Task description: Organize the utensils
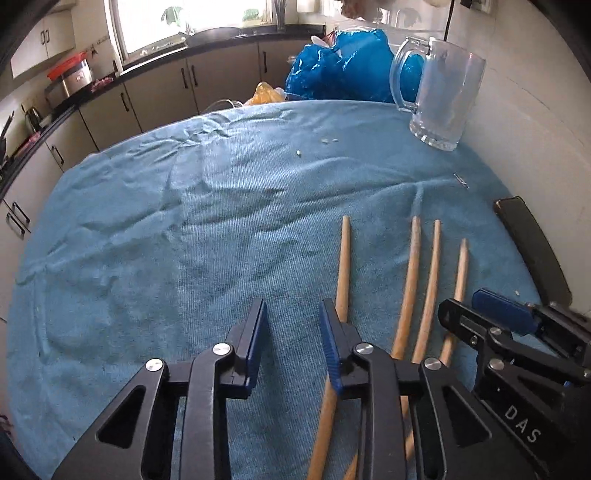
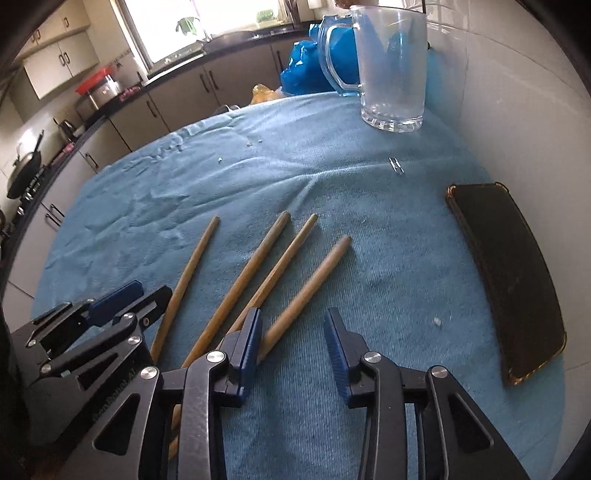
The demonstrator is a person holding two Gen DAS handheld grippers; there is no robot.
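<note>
Both the left tool and right tool hang with jaws apart and empty over four wooden handles lying close together on the towel-covered worktop, so either could pinch two or nudge neighbours askew.

Bright window, grey cabinets, dark counter, perhaps tiled wall

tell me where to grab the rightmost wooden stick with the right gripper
Take the rightmost wooden stick mid-shaft, from above, right gripper jaws straddling it crosswise. It lies flat on the blue towel with a clear gap to its neighbour.
</note>
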